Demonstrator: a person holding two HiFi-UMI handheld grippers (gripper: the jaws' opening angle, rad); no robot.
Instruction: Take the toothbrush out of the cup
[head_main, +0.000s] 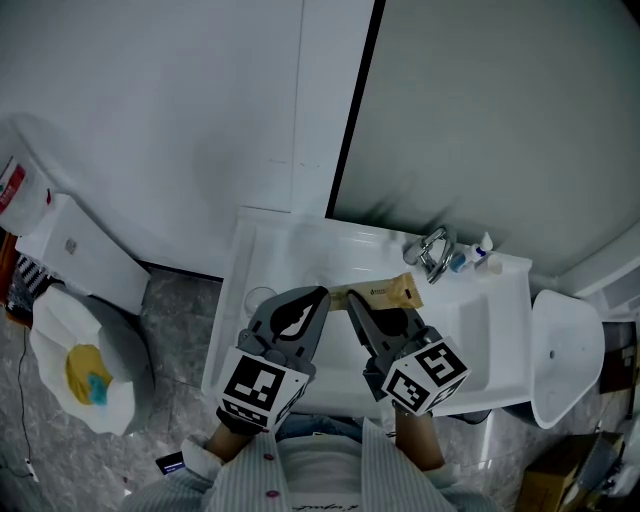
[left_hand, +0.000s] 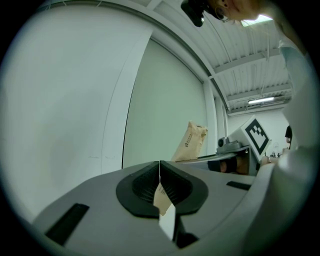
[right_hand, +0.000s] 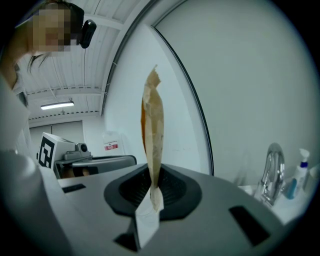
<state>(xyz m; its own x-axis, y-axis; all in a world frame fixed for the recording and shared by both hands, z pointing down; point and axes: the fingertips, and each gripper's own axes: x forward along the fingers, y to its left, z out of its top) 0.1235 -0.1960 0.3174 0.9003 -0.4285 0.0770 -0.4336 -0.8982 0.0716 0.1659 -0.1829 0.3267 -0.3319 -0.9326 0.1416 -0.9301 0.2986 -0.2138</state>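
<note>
The task's own thing cannot be made out as a bare toothbrush. What shows is a flat, oblong brown kraft-paper packet (head_main: 385, 293) with a short line of dark print on one face. It is creased, slightly puffed along its length, and crimped at the far end. In the right gripper view it is seen edge-on, with a thin orange streak along one side near the top. Whether that streak is the brush inside, I cannot tell.

The packet hangs over the middle of the white washbasin (head_main: 236, 322), with its far end pointing toward the chrome tap (head_main: 435, 252) at the back right corner.

The right tool (head_main: 352, 300) pinches the packet's near end. Its dark ribbed pads are closed on the paper, and the packet runs straight out ahead of them.

The left tool (head_main: 318, 294) sits just beside the right one, and their tips are close together. Its jaws are pressed together and meet at the top, with a small scrap of brown paper (left_hand: 161, 197) caught between the pads.

A clear round cup (head_main: 262, 300), only faintly visible, stands near the basin's left edge, just beside the left tool. Two small bottles (head_main: 472, 256), one blue and one white, stand by the tap at the back right corner.
</note>
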